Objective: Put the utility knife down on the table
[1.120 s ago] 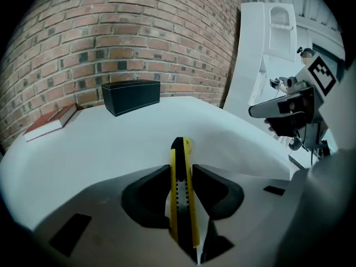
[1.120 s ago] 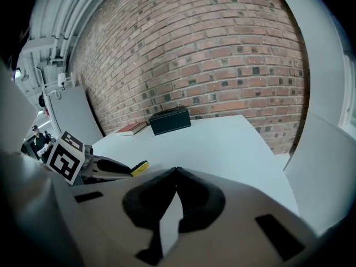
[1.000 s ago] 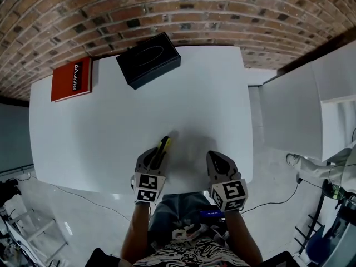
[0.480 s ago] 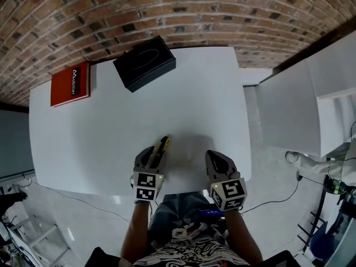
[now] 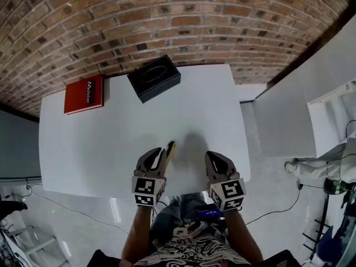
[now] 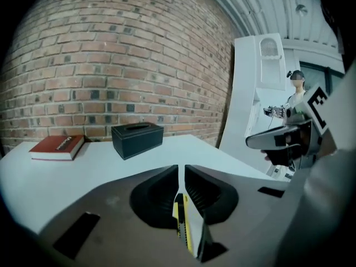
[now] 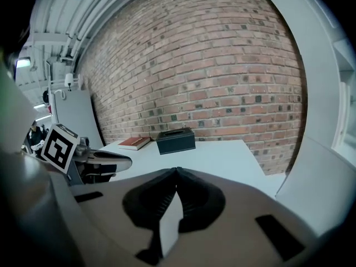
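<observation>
Slim yellow utility knife (image 6: 182,222), left gripper (image 6: 181,170)

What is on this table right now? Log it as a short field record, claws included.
Left claw: shut on the yellow and black utility knife, whose tip points toward the wall
Right claw: shut, nothing between its jaws
Knife status: held over the near part of the white table, not released
Far left of table: red hardcover book, lying flat
Far middle of table: black leather tissue box
Backdrop: red brick wall
</observation>
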A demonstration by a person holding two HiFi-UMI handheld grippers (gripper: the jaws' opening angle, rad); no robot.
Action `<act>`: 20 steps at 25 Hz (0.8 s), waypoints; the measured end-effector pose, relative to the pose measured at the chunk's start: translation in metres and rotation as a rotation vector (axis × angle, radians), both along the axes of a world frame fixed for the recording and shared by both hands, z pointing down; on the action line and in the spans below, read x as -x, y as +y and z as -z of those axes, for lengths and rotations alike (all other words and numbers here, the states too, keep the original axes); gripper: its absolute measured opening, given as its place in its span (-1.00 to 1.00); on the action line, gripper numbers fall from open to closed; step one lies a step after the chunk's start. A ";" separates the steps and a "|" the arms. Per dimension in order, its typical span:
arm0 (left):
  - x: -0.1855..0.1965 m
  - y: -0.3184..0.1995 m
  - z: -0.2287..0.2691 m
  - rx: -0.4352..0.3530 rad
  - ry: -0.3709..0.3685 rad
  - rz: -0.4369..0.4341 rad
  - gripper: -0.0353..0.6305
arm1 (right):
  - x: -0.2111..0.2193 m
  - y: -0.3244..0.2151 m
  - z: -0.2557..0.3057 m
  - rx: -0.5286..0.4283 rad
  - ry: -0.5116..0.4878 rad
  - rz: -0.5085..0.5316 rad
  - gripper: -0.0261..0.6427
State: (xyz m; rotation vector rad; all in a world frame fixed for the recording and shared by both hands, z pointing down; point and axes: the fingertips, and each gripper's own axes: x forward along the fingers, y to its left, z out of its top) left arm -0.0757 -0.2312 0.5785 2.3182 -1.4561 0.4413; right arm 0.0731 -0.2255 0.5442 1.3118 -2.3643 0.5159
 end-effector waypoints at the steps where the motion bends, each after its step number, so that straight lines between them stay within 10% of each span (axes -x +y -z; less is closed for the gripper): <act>1: 0.001 0.001 0.012 -0.027 0.014 0.007 -0.78 | 0.003 0.002 0.007 -0.017 -0.002 0.000 -0.91; 20: 0.025 0.046 0.150 -0.307 0.211 0.036 -0.85 | 0.021 0.059 0.119 -0.299 -0.010 -0.052 -0.91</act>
